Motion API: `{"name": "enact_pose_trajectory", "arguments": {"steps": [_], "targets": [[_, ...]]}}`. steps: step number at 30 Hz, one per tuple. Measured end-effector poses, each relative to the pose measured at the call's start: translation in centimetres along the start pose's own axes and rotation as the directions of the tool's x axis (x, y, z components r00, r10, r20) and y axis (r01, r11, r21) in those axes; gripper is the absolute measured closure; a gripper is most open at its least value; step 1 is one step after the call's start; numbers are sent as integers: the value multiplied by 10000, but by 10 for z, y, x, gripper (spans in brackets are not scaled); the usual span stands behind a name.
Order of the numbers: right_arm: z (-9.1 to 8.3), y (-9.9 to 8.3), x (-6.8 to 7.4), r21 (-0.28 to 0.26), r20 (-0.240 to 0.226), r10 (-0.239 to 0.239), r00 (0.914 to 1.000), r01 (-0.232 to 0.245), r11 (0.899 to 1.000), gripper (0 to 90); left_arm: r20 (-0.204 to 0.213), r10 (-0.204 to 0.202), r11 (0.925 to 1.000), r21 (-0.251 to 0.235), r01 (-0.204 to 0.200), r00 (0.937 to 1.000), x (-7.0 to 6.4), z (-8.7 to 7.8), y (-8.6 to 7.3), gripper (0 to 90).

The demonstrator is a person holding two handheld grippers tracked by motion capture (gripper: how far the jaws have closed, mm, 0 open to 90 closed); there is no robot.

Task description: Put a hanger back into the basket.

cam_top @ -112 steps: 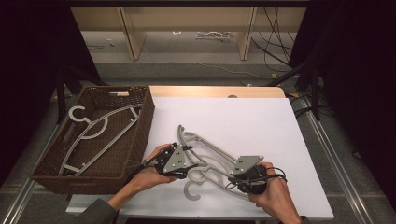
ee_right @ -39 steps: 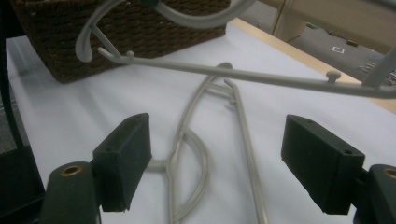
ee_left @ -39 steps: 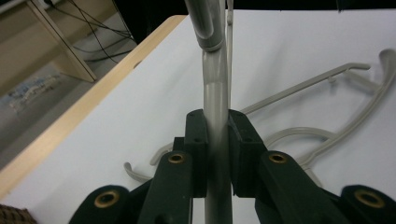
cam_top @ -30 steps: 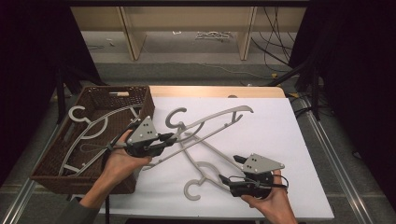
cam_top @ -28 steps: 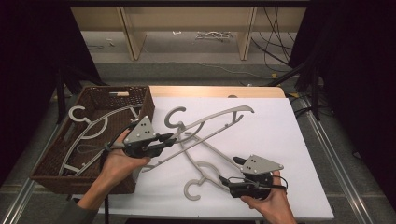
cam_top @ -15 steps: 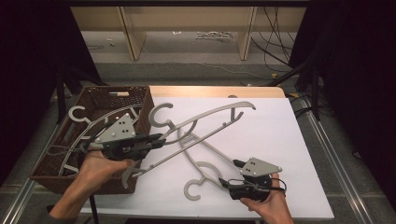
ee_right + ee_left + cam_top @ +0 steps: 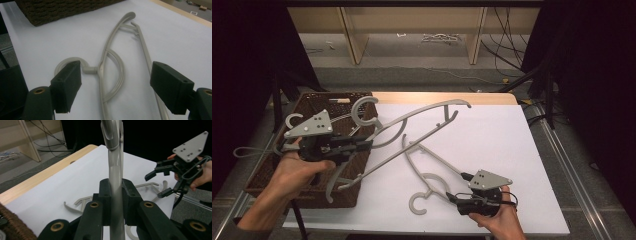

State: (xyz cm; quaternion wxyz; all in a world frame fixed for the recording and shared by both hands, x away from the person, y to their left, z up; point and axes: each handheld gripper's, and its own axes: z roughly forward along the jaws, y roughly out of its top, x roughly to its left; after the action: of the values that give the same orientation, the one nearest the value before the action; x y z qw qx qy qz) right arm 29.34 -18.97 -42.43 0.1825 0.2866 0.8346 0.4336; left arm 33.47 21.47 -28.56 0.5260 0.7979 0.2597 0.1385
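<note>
The left gripper (image 7: 362, 145) clamps a grey hanger (image 7: 412, 127) over the wicker basket (image 7: 267, 175); its hook could snag the rim. The right gripper (image 7: 454, 197) gapes wide.

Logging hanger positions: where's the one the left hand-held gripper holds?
High view, left side: the held hanger slants over the wicker basket's right edge, hook near the basket's far corner, clamped in the left hand-held gripper.

High view down over white table (image 7: 492, 145); gripper views low, close, sharing it.
</note>
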Motion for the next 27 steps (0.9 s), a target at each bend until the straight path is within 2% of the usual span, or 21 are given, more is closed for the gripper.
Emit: {"name": "enact_pose_trajectory", "arguments": {"steps": [5, 7, 10, 17, 20, 22, 27], "targets": [[1, -1, 0, 155, -106, 1, 9999, 1, 9999, 261, -493, -319, 9995, -37, 318, 9983, 20, -7, -3, 795], [2, -2, 0, 156, -79, -36, 10000, 37, 9999, 261, -860, -462, 9989, -81, 457, 9952, 30, -11, -4, 795], [2, -2, 0, 195, -116, 23, 9999, -21, 9998, 261, -1188, -712, 9974, -213, 691, 9904, 44, -16, -7, 795], [3, -3, -2, 179, -42, -12, 10000, 12, 9998, 259, -2073, -981, 9952, -269, 946, 9733, 70, -26, -15, 795], [3, -3, -1, 188, -37, 40, 10000, -39, 9998, 256, -2326, -1139, 9935, -290, 1102, 9659, 81, -29, -19, 795], [3, -3, -2, 187, -40, 23, 10000, -23, 9998, 256, -2595, -1300, 9915, -304, 1265, 9570, 90, -31, -24, 795], [3, -3, -2, 158, -27, 51, 10000, -51, 9999, 257, -2970, -1347, 9907, -241, 1336, 9453, 105, -36, -31, 795]]}}
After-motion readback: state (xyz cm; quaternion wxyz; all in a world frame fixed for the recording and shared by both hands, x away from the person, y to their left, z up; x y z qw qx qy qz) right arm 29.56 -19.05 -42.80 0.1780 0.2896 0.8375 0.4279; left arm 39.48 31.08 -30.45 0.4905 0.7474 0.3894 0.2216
